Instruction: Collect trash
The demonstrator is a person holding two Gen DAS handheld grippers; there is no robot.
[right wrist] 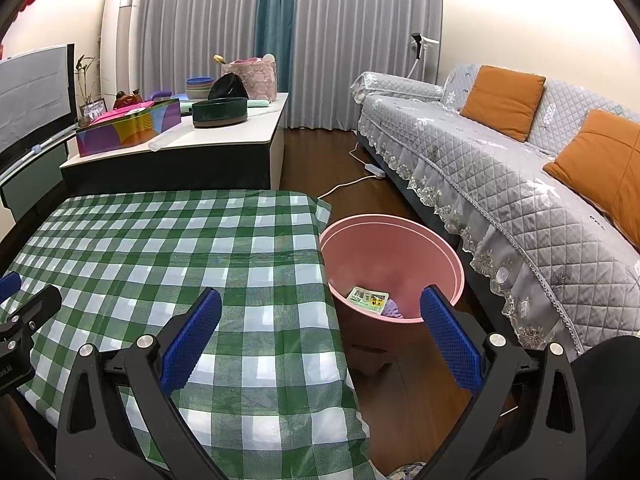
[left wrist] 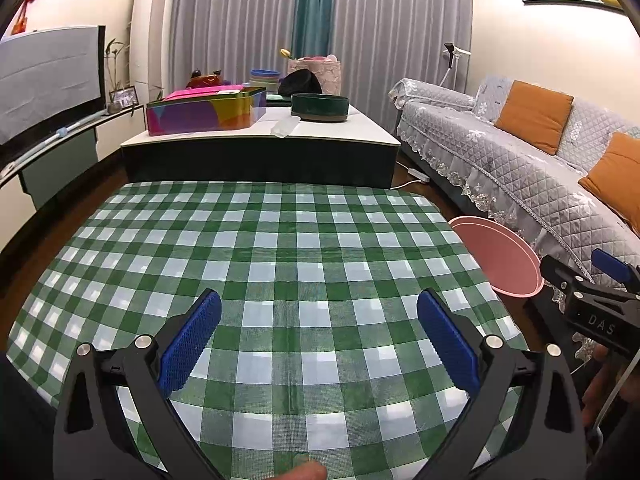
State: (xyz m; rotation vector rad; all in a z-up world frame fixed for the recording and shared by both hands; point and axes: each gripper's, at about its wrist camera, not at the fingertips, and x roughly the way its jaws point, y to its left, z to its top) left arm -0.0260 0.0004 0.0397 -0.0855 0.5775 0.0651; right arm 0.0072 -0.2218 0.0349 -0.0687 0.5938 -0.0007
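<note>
The left gripper (left wrist: 319, 344) hangs over the checked bench (left wrist: 280, 248), spread wide and holding nothing; no trash shows on the cloth. The right gripper (right wrist: 320, 346), equally spread and bare, straddles the bench's right edge, nearer the pink bin (right wrist: 400, 236) on the floor. In the bin lie a packet (right wrist: 367, 299) and a purple scrap (right wrist: 392, 311).

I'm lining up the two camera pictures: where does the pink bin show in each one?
Left wrist view: the pink bin sits at the right, partly hidden behind the checked table's edge.
Right wrist view: the pink bin is right of centre on the floor, with wrappers inside.
Shared landmark: the grey sofa just beyond the bin.
</note>
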